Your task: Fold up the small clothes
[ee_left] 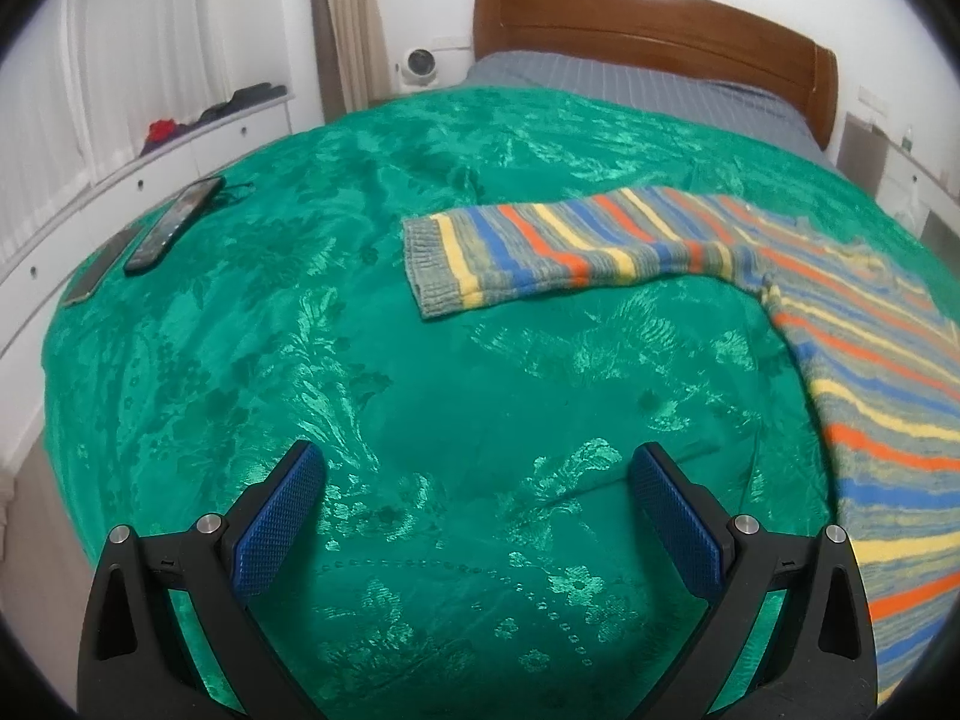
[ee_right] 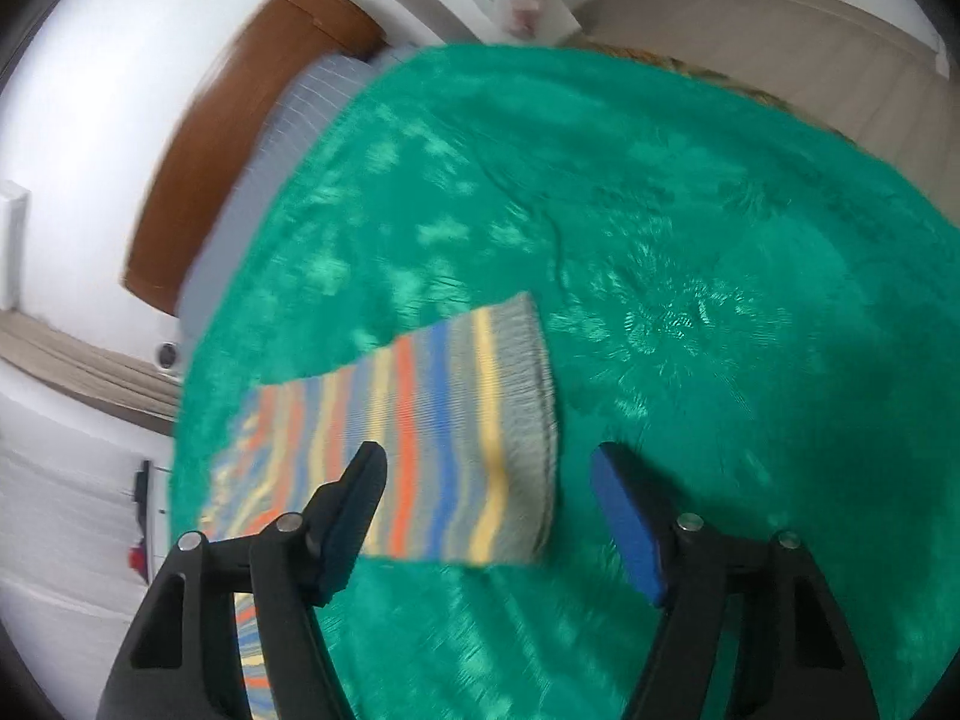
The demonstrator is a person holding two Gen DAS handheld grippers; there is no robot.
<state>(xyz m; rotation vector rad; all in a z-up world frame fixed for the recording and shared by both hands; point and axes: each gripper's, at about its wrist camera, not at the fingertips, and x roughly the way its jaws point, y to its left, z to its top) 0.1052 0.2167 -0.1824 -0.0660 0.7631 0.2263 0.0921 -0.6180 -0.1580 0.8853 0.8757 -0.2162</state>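
1. Two grippers, both spread wide and holding nothing: left gripper, right gripper.
2. Striped sweater lies flat on the green blanket; sleeve cuff just beyond the right gripper.
3. Judgement: pinch the cuff squarely, lift low, fold across the sweater's body.

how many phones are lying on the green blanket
2. A dark phone lies near the blanket's left edge, and a second, grayer one sits just beyond it, closer to that edge. The right wrist view shows none; the striped sweater could hide more.
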